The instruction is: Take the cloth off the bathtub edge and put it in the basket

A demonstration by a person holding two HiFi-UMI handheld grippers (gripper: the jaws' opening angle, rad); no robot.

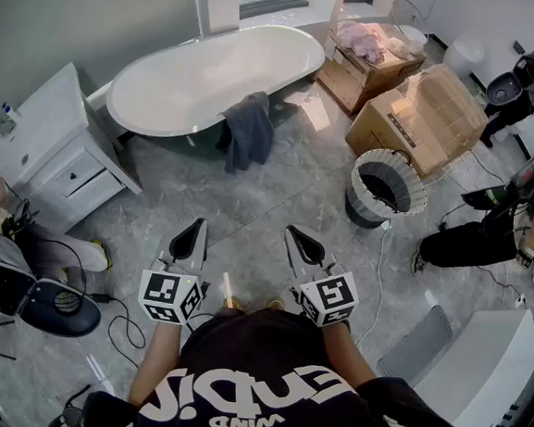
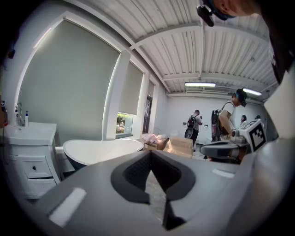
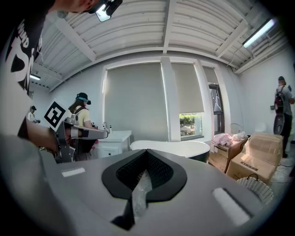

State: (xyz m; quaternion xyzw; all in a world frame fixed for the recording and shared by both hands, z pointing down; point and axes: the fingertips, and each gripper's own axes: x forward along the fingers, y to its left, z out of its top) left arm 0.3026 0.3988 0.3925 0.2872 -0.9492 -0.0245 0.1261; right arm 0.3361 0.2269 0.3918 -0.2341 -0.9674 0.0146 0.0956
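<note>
The cloth (image 1: 249,130) hangs over the near rim of the bathtub (image 1: 205,74), its long axis running down the bathtub's side toward the floor; both tools sit well short of the bathtub, the left tool (image 1: 188,242) and right tool (image 1: 305,248) each pinched closed on nothing. The cloth lies dead ahead between them, a shade nearer the left by my eye; the basket (image 1: 365,210) stands off the bathtub's right end, on the right tool's side.

Grey floor (image 1: 248,217), bathtub (image 1: 205,77) (white), basket (image 1: 364,203), cardboard boxes (image 1: 424,115), cabinet (image 1: 58,157)
</note>
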